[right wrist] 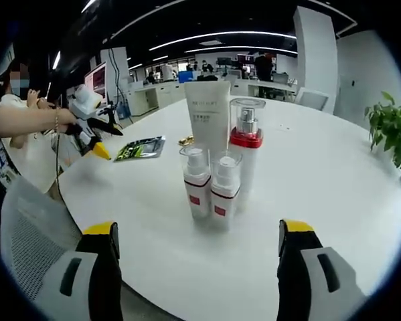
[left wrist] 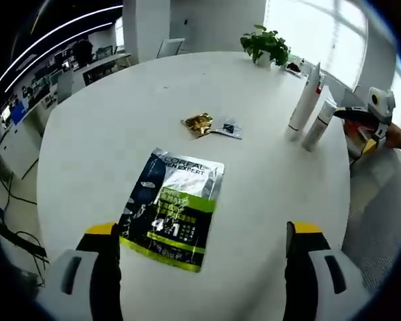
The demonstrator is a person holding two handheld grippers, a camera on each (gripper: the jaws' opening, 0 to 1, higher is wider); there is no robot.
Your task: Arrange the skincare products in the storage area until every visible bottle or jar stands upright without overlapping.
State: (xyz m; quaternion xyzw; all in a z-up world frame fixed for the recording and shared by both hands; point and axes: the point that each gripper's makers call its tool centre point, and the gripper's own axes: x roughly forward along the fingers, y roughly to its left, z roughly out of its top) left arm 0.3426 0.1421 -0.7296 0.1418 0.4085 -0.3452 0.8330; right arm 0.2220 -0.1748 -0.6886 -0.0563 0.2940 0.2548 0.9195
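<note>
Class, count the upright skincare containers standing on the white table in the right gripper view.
4: tall tube at back, red-collared pump bottle beside it, two small bottles in front. None visibly hidden.

A round white table [left wrist: 120, 120] stands in an open office. Bright windows [left wrist: 321, 27] light one side, a potted plant [left wrist: 265, 45] sits near them, and ceiling light strips [right wrist: 220, 35] run above distant desks [right wrist: 153, 93].
</note>
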